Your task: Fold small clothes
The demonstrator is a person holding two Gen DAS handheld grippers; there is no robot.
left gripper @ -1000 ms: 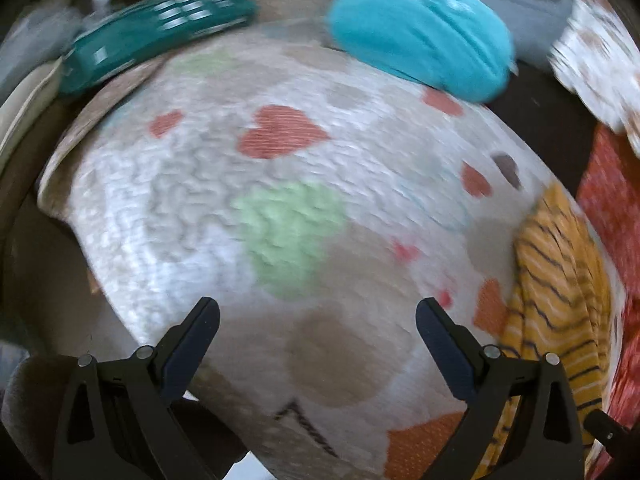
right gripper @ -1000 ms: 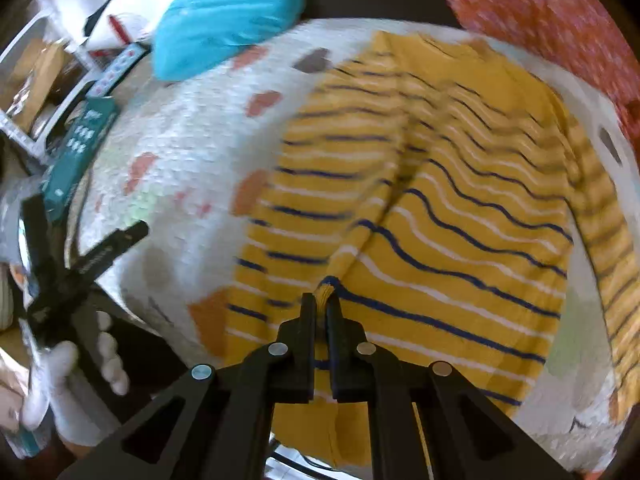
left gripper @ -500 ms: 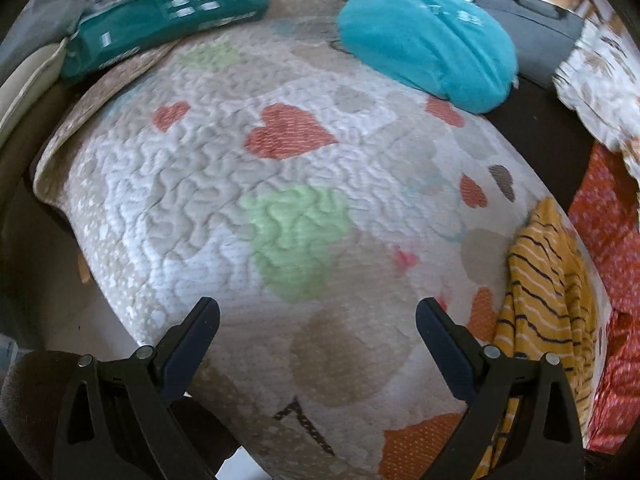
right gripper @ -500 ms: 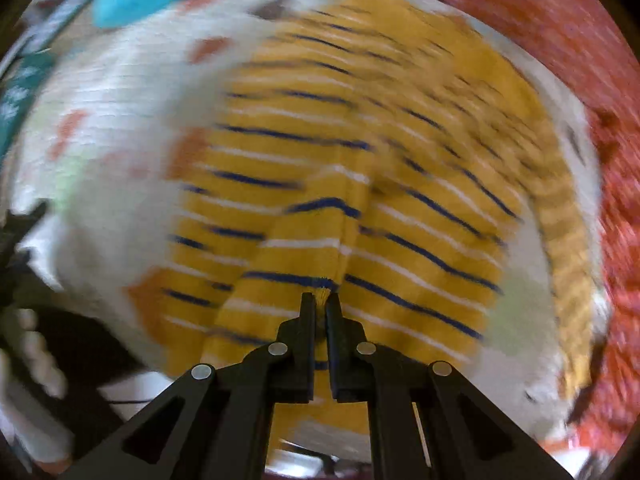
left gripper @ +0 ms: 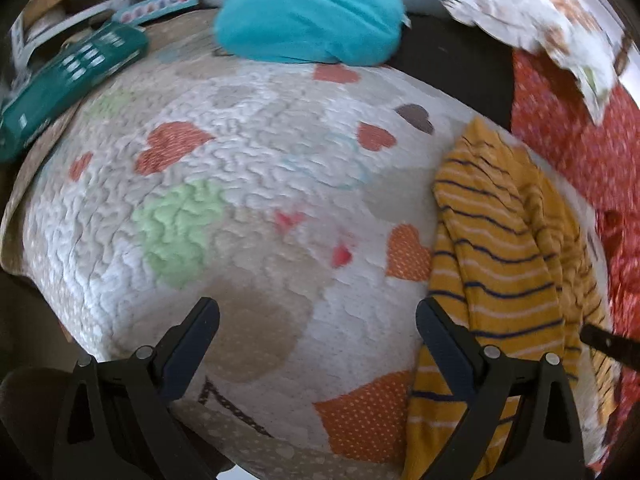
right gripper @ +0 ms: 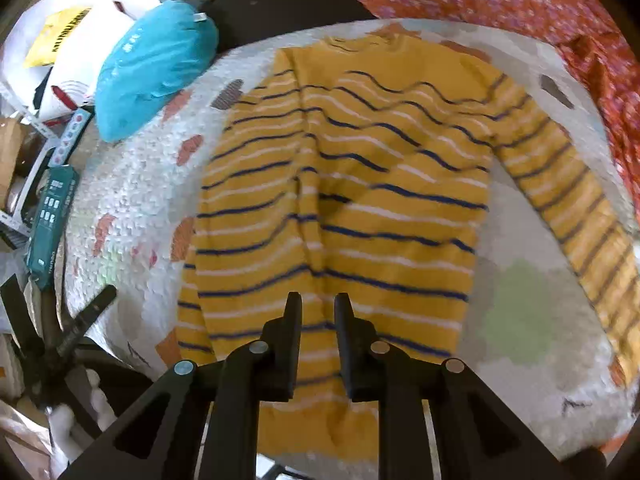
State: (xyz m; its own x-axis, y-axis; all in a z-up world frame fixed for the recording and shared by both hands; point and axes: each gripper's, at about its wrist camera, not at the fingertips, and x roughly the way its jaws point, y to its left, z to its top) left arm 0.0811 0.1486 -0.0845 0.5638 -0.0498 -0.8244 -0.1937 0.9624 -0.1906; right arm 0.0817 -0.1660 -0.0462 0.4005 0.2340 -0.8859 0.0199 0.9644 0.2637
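Observation:
A small yellow sweater with navy and white stripes [right gripper: 344,184] lies flat on a quilted heart-print mat [right gripper: 132,184], one sleeve stretched out to the right [right gripper: 592,216]. My right gripper [right gripper: 318,304] hovers over the sweater's near hem with its jaws a little apart and nothing between them. In the left wrist view the sweater [left gripper: 496,256] lies at the right edge of the mat [left gripper: 240,184]. My left gripper [left gripper: 316,320] is wide open and empty above the mat's near edge, left of the sweater. The left gripper also shows at the lower left of the right wrist view [right gripper: 60,320].
A teal cushion [left gripper: 312,28] sits at the mat's far edge. A dark green box [left gripper: 68,80] lies at the far left. Red floral fabric [right gripper: 520,4] lies behind and right of the mat. A white printed cloth [left gripper: 552,16] is at the far right.
My right gripper has let go of the sweater's hem and its jaws have parted; the sweater now lies flat. My left gripper has shifted towards the sweater, still open.

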